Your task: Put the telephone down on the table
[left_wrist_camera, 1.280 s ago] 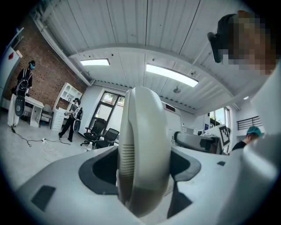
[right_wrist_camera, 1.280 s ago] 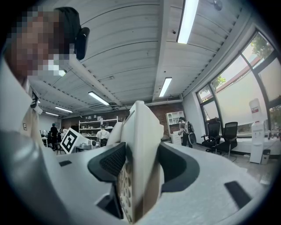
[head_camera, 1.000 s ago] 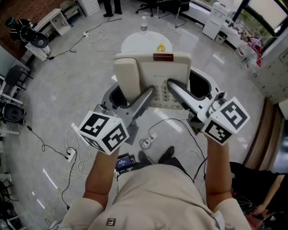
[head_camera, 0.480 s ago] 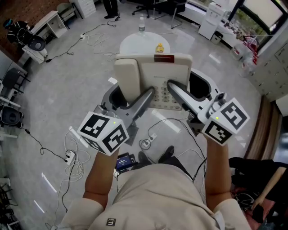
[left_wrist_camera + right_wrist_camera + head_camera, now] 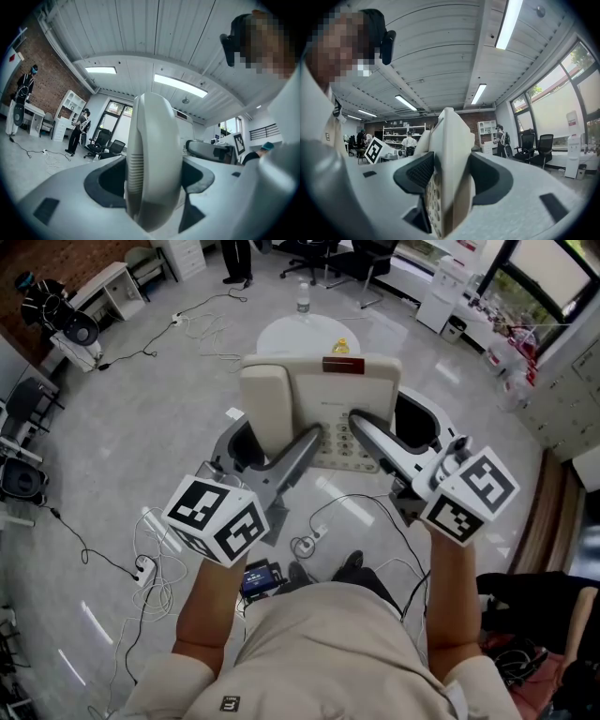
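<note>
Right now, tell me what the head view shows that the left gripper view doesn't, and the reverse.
Only the head view: the keypad of the telephone, the marker cube on the left claw, and the person's forearms. Only the left gripper view: ceiling lights and the handset's slotted edge. Both: the left claw shut on the handset, and a standing person near office chairs.

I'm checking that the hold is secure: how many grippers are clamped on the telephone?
2. The left gripper is shut on the telephone at its handset side; the right gripper is shut on its keypad side. Neither is hidden.
</note>
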